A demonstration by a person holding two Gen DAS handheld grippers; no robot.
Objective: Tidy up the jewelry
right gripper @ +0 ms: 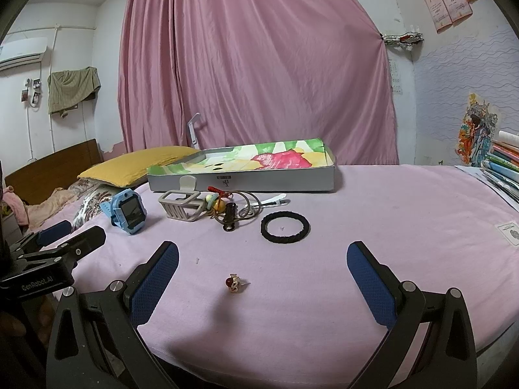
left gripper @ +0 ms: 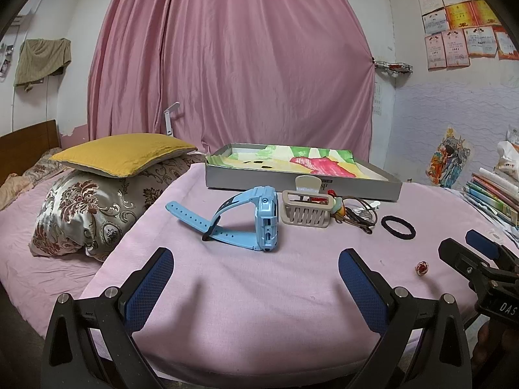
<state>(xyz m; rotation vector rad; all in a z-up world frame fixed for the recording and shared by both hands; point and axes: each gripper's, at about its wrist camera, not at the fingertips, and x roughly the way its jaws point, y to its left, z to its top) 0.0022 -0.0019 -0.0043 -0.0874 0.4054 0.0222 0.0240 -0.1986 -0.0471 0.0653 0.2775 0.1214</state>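
The small red ring (right gripper: 234, 282) lies low in the frame's centre on the pink cloth, between the wide-open, empty right gripper (right gripper: 262, 259), nearer than the equally open, empty left gripper (left gripper: 256, 262).

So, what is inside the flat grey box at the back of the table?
The grey box holds a colourful painted sheet lining its bottom, with a few small dark marks on it. No jewelry shows inside. The near wall hides the front strip of the floor.
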